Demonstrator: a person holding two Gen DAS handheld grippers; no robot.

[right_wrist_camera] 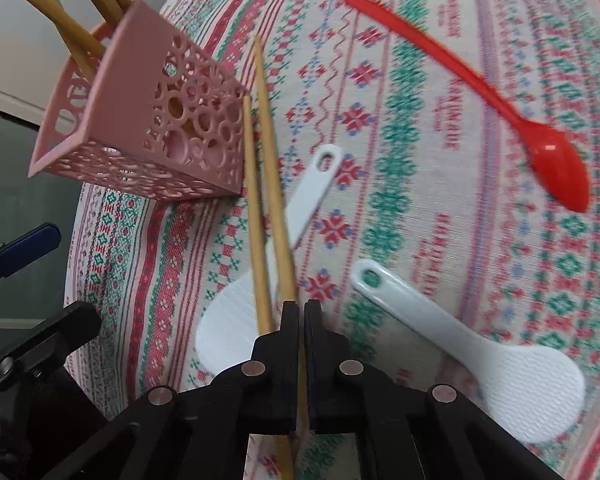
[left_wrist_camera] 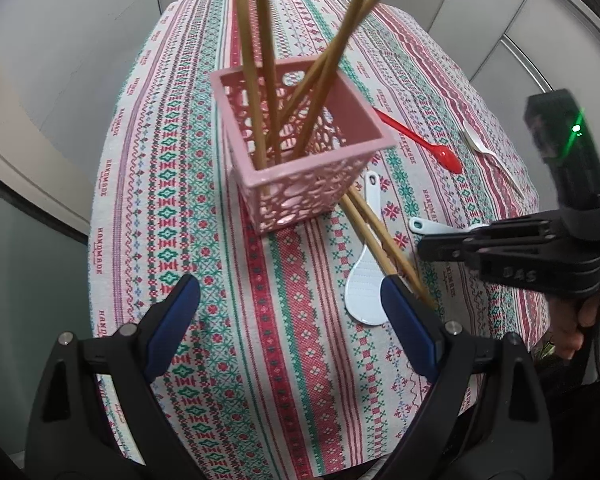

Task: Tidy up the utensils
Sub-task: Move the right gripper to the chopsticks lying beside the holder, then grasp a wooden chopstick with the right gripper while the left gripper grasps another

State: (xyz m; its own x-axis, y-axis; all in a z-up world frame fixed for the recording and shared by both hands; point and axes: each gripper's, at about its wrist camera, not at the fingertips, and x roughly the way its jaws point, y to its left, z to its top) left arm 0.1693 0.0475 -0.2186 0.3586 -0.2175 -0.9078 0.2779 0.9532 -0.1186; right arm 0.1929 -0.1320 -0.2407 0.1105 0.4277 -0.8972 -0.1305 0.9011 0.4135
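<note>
Left wrist view: left gripper (left_wrist_camera: pixel 290 300) jaws wide apart, nothing between them, poised over patterned tablecloth (left_wrist_camera: pixel 180 208). Pink basket (left_wrist_camera: pixel 300 152) ahead, four chopsticks (left_wrist_camera: pixel 260 80) standing in it. Right gripper (left_wrist_camera: pixel 424 246) at right edge.

Right wrist view: right gripper (right_wrist_camera: pixel 301 308) jaws clamped on one chopstick (right_wrist_camera: pixel 278 216) of pair lying just beside basket (right_wrist_camera: pixel 148 128), across white rice paddle (right_wrist_camera: pixel 228 328). Second paddle (right_wrist_camera: pixel 480 352) and red spoon (right_wrist_camera: pixel 520 120) lie apart.

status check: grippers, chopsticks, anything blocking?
Right gripper shut on one chopstick. Left gripper open, empty. Four sticks already in pink basket. Second loose chopstick lies alongside, both across a white rice paddle.
</note>
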